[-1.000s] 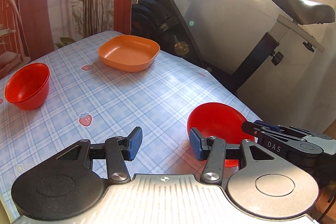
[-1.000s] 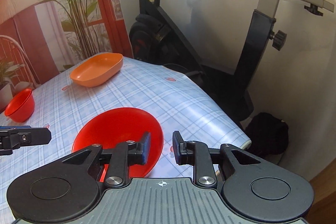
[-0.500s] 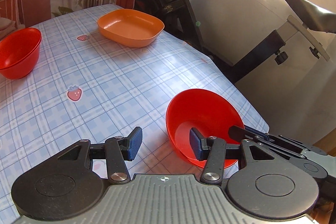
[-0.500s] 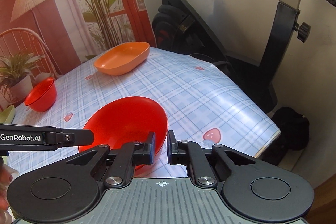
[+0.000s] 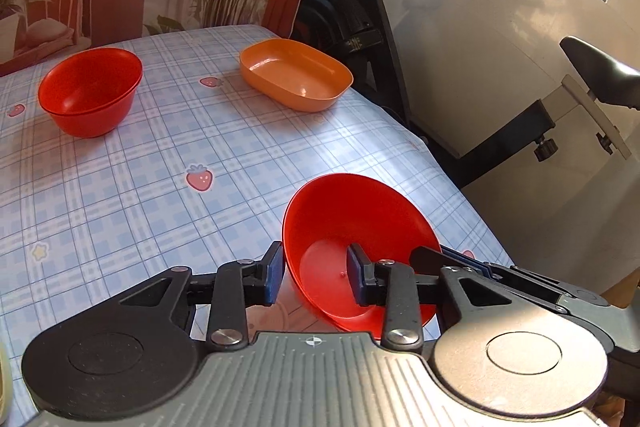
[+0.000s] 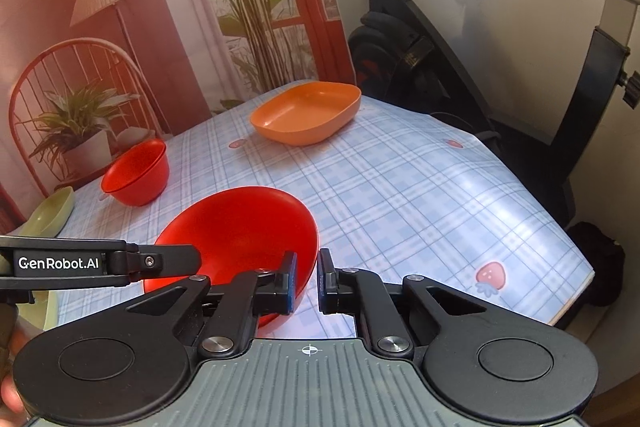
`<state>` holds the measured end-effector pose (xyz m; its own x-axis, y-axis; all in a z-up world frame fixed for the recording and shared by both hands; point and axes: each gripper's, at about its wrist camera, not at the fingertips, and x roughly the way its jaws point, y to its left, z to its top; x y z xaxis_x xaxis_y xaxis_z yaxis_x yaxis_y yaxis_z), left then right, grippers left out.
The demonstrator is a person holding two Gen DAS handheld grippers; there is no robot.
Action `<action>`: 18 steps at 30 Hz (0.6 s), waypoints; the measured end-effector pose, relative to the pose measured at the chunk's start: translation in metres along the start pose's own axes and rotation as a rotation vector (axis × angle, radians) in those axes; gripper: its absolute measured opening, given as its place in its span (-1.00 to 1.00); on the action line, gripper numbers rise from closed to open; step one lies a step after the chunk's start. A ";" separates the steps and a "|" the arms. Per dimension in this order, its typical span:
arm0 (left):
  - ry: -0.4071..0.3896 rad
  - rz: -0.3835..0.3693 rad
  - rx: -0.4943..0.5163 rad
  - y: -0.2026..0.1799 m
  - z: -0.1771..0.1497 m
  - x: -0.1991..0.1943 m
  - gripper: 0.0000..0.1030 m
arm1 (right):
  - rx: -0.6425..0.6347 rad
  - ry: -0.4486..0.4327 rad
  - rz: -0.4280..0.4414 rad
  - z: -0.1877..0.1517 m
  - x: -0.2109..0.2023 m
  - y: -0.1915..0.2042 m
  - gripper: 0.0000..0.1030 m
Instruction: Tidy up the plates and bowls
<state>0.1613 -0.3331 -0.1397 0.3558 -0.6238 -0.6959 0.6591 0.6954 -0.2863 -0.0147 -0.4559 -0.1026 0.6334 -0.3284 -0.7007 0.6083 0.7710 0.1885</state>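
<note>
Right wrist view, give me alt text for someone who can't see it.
The right gripper pinches the rim of a tilted red plastic bowl above a blue plaid tablecloth. Farther back sit a second red bowl and an orange oblong dish.

Only one text can be read: "GenRobot.AI" is printed in white letters on the black side of the left tool (image 6: 100,263), which is seen at the left edge of the right wrist view. In the left wrist view no text, number or sign can be read on any thing.
</note>
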 end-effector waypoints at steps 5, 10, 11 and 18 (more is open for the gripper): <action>-0.037 0.034 -0.010 0.008 0.007 -0.028 -0.31 | -0.034 -0.011 0.042 0.015 -0.004 0.021 -0.82; -0.083 0.055 -0.060 0.021 0.014 -0.056 -0.31 | -0.073 -0.027 0.083 0.030 -0.010 0.046 -0.82; -0.093 0.060 -0.068 0.023 0.015 -0.061 -0.31 | -0.081 -0.029 0.089 0.032 -0.011 0.051 -0.82; -0.156 0.104 -0.111 0.037 0.017 -0.092 -0.31 | -0.164 -0.037 0.128 0.044 -0.016 0.093 -0.82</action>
<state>0.1638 -0.2561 -0.0753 0.5223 -0.5884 -0.6173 0.5393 0.7886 -0.2954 0.0522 -0.4027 -0.0436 0.7197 -0.2395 -0.6516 0.4377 0.8851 0.1581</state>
